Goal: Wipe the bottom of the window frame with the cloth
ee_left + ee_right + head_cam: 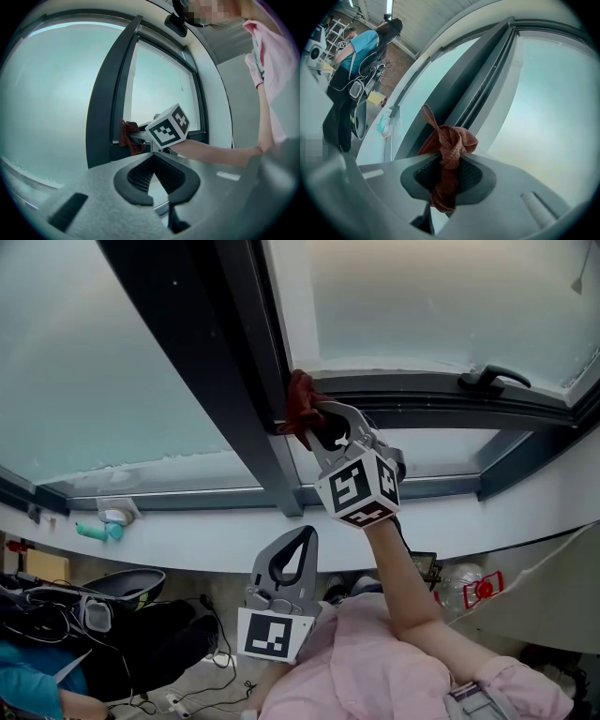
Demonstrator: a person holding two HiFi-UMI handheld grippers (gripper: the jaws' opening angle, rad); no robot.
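The right hand-held gripper (450, 158) pinches the cloth (451, 140) tight between its jaws. The cloth is red-brown and woven, all bunched up, with one tail poking up and one hanging down. It touches the dark window frame (251, 352), in the corner where the upright bar meets the low bar. The left hand-held gripper (155, 159) has its jaws pressed together on nothing, low by the pink shirt (375, 671).

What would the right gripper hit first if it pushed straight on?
Most likely the dark window frame. The right gripper is shut on the cloth, whose bunched end leads the fingers and, in the head view, looks to touch the frame. Exact depth is unclear.
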